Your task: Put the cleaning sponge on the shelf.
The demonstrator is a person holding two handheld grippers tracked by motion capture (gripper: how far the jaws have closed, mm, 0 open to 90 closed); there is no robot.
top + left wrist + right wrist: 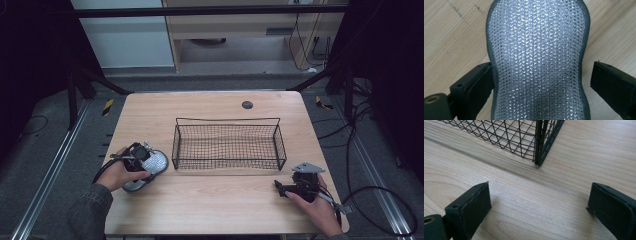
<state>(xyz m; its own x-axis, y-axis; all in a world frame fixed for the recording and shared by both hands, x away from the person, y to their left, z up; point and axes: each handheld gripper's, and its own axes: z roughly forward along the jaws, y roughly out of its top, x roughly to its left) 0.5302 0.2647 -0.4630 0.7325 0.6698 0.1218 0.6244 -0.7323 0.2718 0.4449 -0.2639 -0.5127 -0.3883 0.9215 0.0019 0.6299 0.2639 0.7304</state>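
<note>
A silver, shiny woven insole-shaped pad (536,55) with a grey rim lies on the wooden table (454,37). My left gripper (541,63) straddles its narrow waist, open. The left jaw touches the pad's edge, while a strip of table shows between the pad and the right jaw. From above, the pad (156,163) sits at the table's left front, partly under my left gripper (142,156) and hand. My right gripper (279,187) rests at the right front, open, with bare wood between its jaws (539,185).
A black wire basket (227,120) stands in the middle of the table, with nothing inside; its near corner (539,145) is just ahead of my right gripper. A round black grommet (247,104) sits near the far edge. Cables trail on the floor to the right.
</note>
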